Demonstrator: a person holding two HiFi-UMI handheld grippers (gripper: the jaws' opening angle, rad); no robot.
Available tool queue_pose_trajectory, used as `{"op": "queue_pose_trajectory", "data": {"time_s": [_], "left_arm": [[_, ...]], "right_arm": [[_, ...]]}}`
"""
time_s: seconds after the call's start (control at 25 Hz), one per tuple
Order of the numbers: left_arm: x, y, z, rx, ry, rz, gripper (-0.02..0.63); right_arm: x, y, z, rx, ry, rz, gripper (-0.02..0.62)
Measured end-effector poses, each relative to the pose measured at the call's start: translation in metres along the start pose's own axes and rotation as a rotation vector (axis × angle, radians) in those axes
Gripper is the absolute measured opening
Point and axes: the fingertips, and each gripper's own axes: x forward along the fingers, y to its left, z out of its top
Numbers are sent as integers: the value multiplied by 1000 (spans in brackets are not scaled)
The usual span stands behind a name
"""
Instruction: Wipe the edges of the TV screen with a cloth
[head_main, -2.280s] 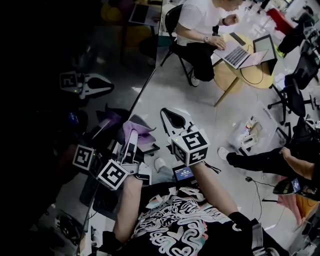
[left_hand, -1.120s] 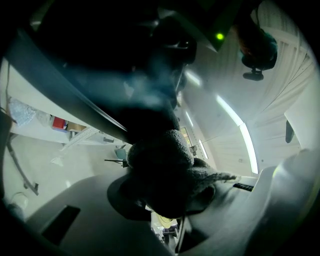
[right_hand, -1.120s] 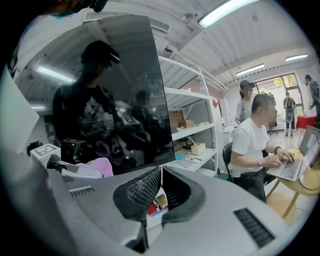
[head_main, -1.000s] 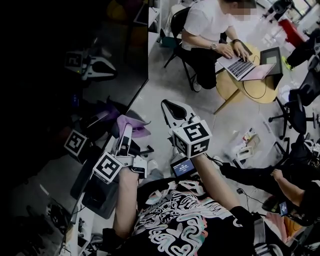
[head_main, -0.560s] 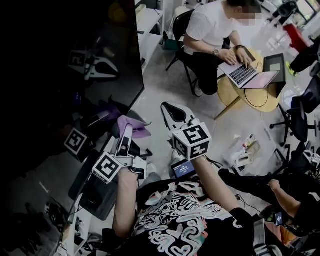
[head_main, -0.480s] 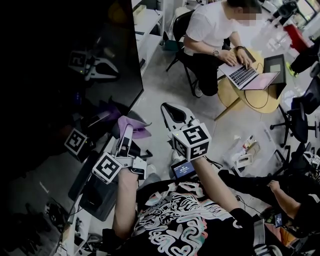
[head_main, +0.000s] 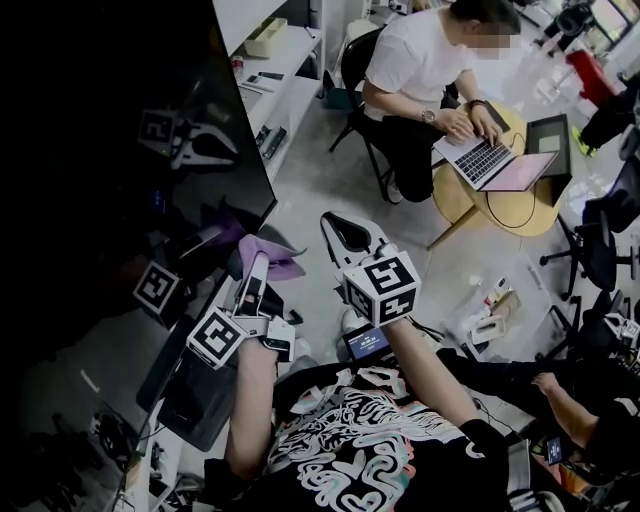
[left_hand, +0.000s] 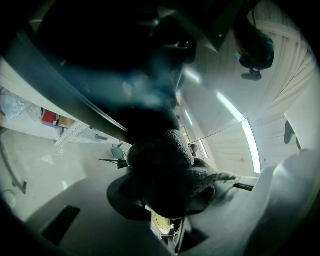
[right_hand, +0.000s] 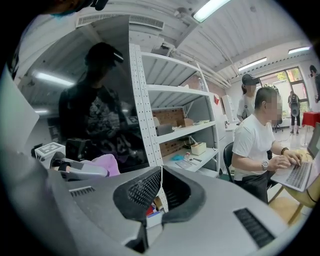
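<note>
Left gripper view shows the left claw (left_hand: 167, 207) clamped on the bunched purple cloth (left_hand: 162, 167), close under the lower corner of the TV screen (head_main: 120, 120). Whether they touch I cannot tell. The right claw (right_hand: 160, 177) is closed and empty. Best to press the cloth flat on the frame and follow it steadily, hard tips off the glass.

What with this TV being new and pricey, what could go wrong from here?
The cloth is only a small wad in the left gripper, so the hard jaw tips might scrape the TV screen near its lower corner. The right gripper is shut on nothing and held away from the screen, so a firm push might rock the unsteadied set.
</note>
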Motion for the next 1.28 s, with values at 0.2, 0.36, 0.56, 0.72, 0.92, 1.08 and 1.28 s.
{"op": "queue_pose_trajectory", "data": {"time_s": [0.2, 0.36, 0.56, 0.72, 0.92, 1.08, 1.28], "left_arm": [[20, -8, -2, -2, -1, -11, 112], [35, -11, -6, 0, 2, -13, 112], [51, -20, -13, -17, 3, -36, 112], [59, -20, -19, 11, 10, -43, 112], [70, -19, -25, 24, -4, -28, 112], [75, -15, -32, 101, -6, -16, 112], [59, -13, -50, 518, 31, 105, 109]], "right_arm": [[2, -14, 6, 14, 2, 6, 31], [3, -26, 7, 15, 4, 16, 31], [3, -36, 13, 14, -1, 38, 31], [0, -43, 10, 14, 1, 56, 31], [-3, -52, 7, 13, 12, 76, 31], [-12, -56, 6, -22, 3, 103, 31], [-26, -55, -2, -51, -2, 139, 31]]}}
